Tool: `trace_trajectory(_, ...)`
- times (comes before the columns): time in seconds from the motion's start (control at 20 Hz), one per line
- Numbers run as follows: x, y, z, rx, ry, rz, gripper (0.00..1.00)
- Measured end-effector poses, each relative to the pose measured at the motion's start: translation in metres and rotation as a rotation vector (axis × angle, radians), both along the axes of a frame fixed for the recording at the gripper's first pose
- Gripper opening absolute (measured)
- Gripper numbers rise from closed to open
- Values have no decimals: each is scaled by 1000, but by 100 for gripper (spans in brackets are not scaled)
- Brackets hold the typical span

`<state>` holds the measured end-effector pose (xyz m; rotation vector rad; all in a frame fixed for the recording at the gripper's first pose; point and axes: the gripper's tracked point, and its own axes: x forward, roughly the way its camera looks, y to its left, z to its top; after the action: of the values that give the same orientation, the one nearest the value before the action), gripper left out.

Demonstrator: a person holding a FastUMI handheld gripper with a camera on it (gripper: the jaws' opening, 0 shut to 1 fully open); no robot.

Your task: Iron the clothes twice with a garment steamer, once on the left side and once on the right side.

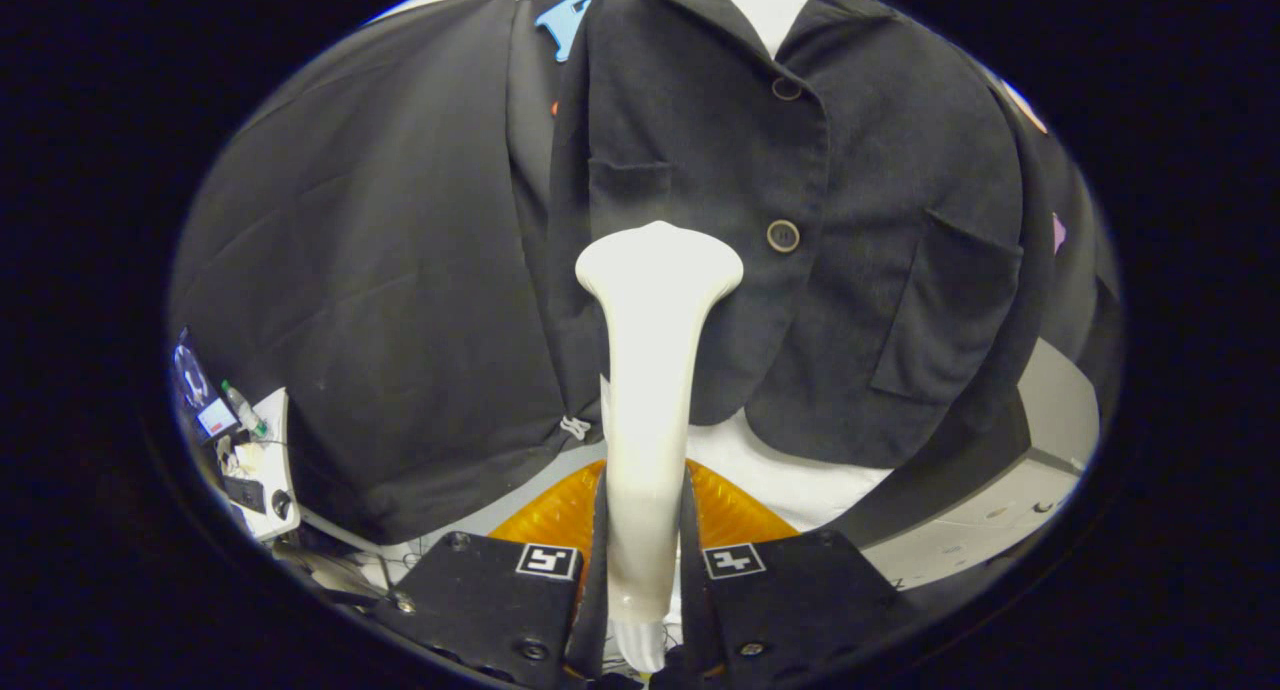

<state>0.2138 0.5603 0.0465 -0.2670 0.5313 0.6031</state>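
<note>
A: Clamped tight on the steamer (655, 370) handle, gripper (645, 560) with a finger pressing each side, barely parted beyond the handle's width. Wide head up front, pointed at the jacket (800, 270).

B: Hanging dead ahead, buttoned, over a white form (770, 5). Head sitting near the front edge, just beside the lower button (782, 235). Touching cloth or hovering just off it? Cannot tell from here.

A: Looks like a pass on this panel, below the small chest pocket (630, 175). Best kept flat to the fabric, moved slowly and straight along the panel, no twisting in the grip.

B: Worth steering clear of that button, and of the pocket lip, likely to snag the head. Then the other panel, with the big patch pocket (945, 310), needing its own pass.

A: Around it: dark drape (380, 270) hanging close alongside, tied off with a white cord (575, 427). Easy to brush with the head.

B: Orange base (550, 515) low behind the fingers, cluttered side table (270, 460) well off to the side. Nothing between head and jacket.
</note>
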Motion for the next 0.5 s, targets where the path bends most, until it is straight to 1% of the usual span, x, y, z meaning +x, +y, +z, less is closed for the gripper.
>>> trace_trajectory(0.25,-2,-3,-13,-3,24,-5,33)
trace_trajectory(0.5,-8,-15,-9,10,22,-17,32)
